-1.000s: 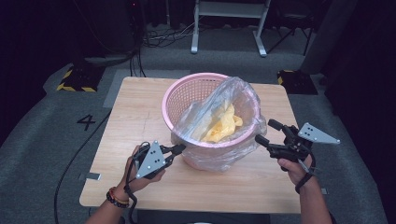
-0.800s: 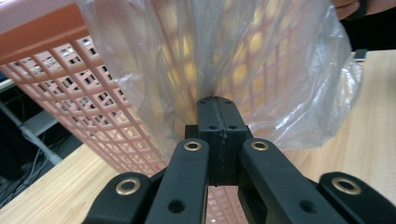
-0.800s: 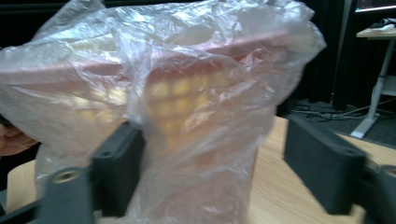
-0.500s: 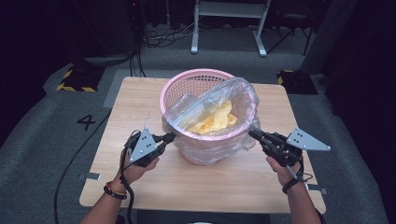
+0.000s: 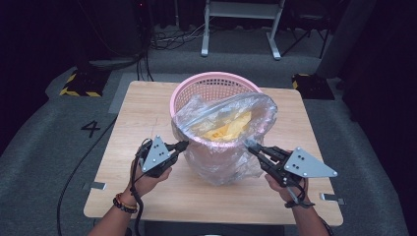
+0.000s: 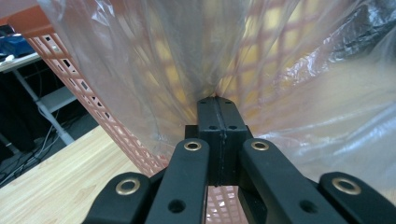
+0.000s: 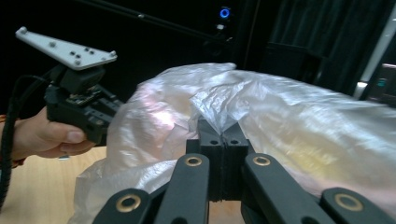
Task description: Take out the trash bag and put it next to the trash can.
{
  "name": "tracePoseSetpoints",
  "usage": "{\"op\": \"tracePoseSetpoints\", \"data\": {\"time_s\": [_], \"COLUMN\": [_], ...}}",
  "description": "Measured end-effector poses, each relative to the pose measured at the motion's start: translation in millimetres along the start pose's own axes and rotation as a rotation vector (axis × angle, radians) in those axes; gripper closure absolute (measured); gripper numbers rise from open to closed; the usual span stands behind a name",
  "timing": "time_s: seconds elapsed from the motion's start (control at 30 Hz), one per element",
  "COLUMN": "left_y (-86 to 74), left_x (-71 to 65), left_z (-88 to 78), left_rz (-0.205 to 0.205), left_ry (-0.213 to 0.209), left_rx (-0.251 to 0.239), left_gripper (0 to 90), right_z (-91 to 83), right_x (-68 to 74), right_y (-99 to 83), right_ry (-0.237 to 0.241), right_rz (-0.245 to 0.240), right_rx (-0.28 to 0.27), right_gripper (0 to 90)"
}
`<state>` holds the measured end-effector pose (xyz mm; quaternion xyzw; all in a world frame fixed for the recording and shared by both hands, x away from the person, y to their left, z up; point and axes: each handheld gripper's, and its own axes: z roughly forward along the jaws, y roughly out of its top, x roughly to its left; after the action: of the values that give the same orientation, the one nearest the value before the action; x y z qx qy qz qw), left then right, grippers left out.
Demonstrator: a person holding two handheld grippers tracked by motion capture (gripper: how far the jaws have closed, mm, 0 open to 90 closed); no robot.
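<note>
Left gripper [image 6: 218, 105] has its jaws shut, pinching a fold of the clear plastic bag [image 5: 223, 147] right at its tips; right gripper [image 7: 222, 126] has just closed on the opposite fold, film bunched between the jaws. Likely both grip the bag's near side to pull it up & free of the pink basket [image 5: 211, 86]. Bag sits betw. the two claws, draped over the basket's front rim on the wood table [image 5: 142, 123]; thin, crinkly, see-thru, w/ something yellow [image 5: 223, 130] inside.
</note>
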<state>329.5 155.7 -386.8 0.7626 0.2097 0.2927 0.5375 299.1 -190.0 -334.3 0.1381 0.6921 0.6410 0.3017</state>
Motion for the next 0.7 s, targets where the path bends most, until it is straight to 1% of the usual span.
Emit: {"op": "tracePoseSetpoints", "data": {"time_s": [0.07, 0.1, 0.17, 0.23, 0.27, 0.3, 0.33, 0.37, 0.4, 0.43, 0.47, 0.5, 0.53, 0.57, 0.6, 0.63, 0.67, 0.7], "left_y": [0.0, 0.1, 1.1, 1.7, 3.1, 3.1, 4.7, 6.7, 6.7, 9.6, 9.6, 12.8, 12.8, 14.5, 18.1, 20.1, 20.1, 22.9], "left_x": [-0.5, -1.1, -3.5, -5.1, -8.5, -8.5, -10.8, -14.6, -14.6, -19.8, -19.8, -24.4, -24.4, -26.6, -29.6, -31.5, -31.5, -34.0], "left_z": [-1.4, -2.1, -4.6, -6.1, -9.5, -9.5, -11.5, -13.9, -13.9, -15.2, -15.2, -17.2, -17.2, -18.0, -19.6, -19.9, -19.9, -20.2], "left_rz": [-0.011, -0.018, -0.015, -0.014, -0.01, -0.01, -0.002, -0.004, -0.004, 0.005, 0.005, 0.001, 0.001, -0.005, -0.02, -0.036, -0.036, -0.072], "left_ry": [-0.018, -0.027, -0.031, -0.039, -0.073, -0.073, -0.085, -0.126, -0.126, -0.142, -0.142, -0.169, -0.169, -0.174, -0.213, -0.222, -0.222, -0.266], "left_rx": [-0.012, -0.02, -0.032, -0.039, -0.062, -0.062, -0.07, -0.088, -0.088, -0.098, -0.098, -0.117, -0.117, -0.123, -0.131, -0.131, -0.131, -0.14], "left_gripper": [90.0, 90.0, 90.0, 90.0, 90.0, 89.9, 89.9, 89.4, 88.7, 86.2, 83.5, 77.9, 75.4, 75.4, 64.5, 58.7, 53.4, 47.1], "right_z": [4.8, 7.5, 13.1, 18.7, 22.0, 22.0, 23.8, 30.4, 32.7, 36.1, 36.1, 44.1, 46.7, 46.7, 53.5, 55.6, 55.6, 61.1], "right_x": [4.6, 8.0, 15.0, 22.9, 27.2, 27.2, 29.5, 34.7, 36.2, 37.9, 37.9, 41.9, 43.1, 43.1, 45.7, 46.6, 46.6, 47.2], "right_y": [-1.3, -2.0, -3.7, -5.3, -6.7, -6.7, -7.6, -11.1, -12.6, -14.8, -14.8, -20.8, -23.2, -23.2, -30.3, -32.7, -32.7, -39.9], "right_ry": [0.027, 0.04, 0.074, 0.099, 0.115, 0.115, 0.122, 0.143, 0.15, 0.16, 0.16, 0.174, 0.177, 0.177, 0.189, 0.19, 0.19, 0.199], "right_rz": [0.003, -0.004, -0.02, -0.044, -0.057, -0.057, -0.063, -0.068, -0.064, -0.064, -0.064, -0.067, -0.064, -0.064, -0.063, -0.062, -0.062, -0.052], "right_rx": [-0.008, -0.01, -0.012, 0.004, 0.011, 0.011, 0.014, 0.029, 0.031, 0.039, 0.039, 0.061, 0.068, 0.068, 0.083, 0.089, 0.089, 0.1], "right_gripper": [90.0, 90.0, 90.0, 90.0, 90.0, 90.0, 90.0, 90.0, 90.0, 90.0, 90.0, 90.0, 90.0, 90.0, 90.0, 90.0, 90.0, 90.0]}}
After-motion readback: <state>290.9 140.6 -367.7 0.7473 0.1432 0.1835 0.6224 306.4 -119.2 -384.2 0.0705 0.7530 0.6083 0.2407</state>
